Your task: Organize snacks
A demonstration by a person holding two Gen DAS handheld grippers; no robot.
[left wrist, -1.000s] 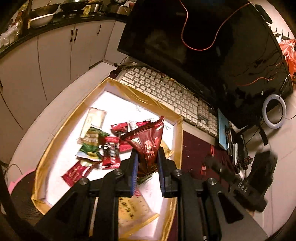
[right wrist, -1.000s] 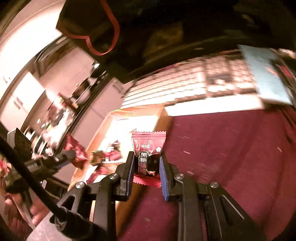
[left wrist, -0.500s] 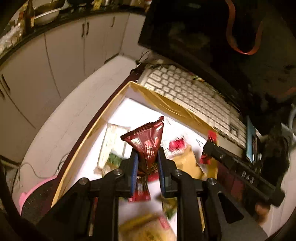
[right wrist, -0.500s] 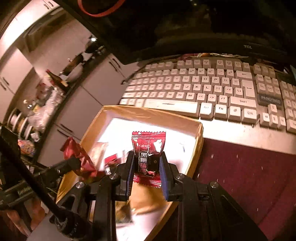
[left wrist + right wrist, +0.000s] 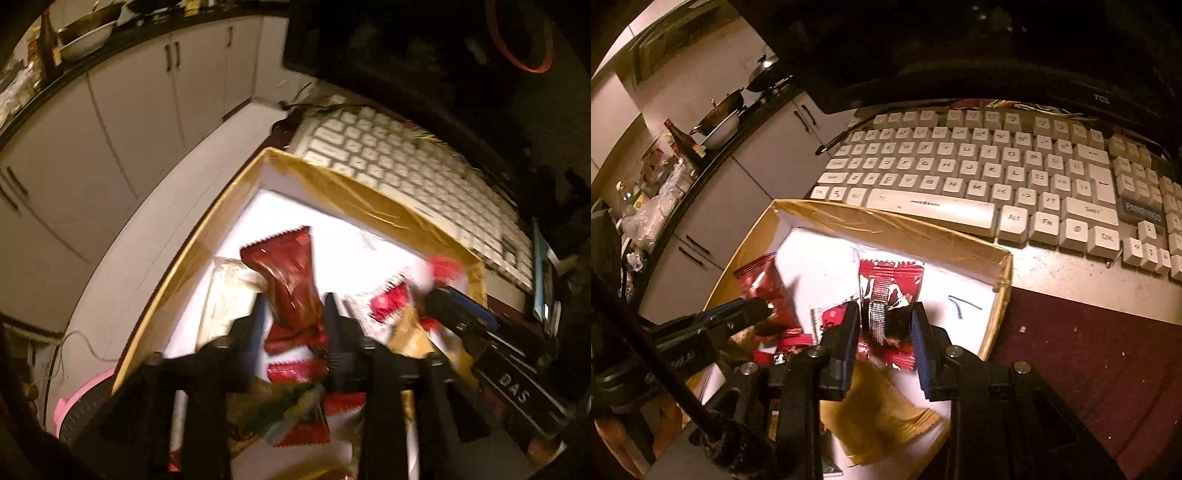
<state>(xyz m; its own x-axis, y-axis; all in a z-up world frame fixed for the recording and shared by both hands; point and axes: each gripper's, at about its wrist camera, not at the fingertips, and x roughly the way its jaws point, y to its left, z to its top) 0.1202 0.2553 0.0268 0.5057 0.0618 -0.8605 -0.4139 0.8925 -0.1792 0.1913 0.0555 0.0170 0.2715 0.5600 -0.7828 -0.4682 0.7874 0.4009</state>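
Note:
A shallow box (image 5: 369, 206) with a white floor and gold-taped rim holds several snack packets. My left gripper (image 5: 293, 314) is over the box with a dark red snack packet (image 5: 288, 277) between its fingers; the jaws look slightly parted and the frame is blurred. My right gripper (image 5: 884, 321) is shut on a red snack packet (image 5: 890, 284) above the box's (image 5: 897, 229) right part. The left gripper also shows in the right wrist view (image 5: 753, 306) with its dark red packet (image 5: 764, 288). The right gripper shows in the left wrist view (image 5: 454, 299).
A white keyboard (image 5: 997, 173) lies just behind the box, under a dark monitor (image 5: 960, 55). A dark red mat (image 5: 1089, 350) lies right of the box. White cabinets (image 5: 129, 110) and a cluttered counter are to the left. A pink item (image 5: 81, 395) sits lower left.
Both grippers moved in over the box with their packets. The right gripper came from the red mat to above the box. The left gripper's jaws look a little wider than before.

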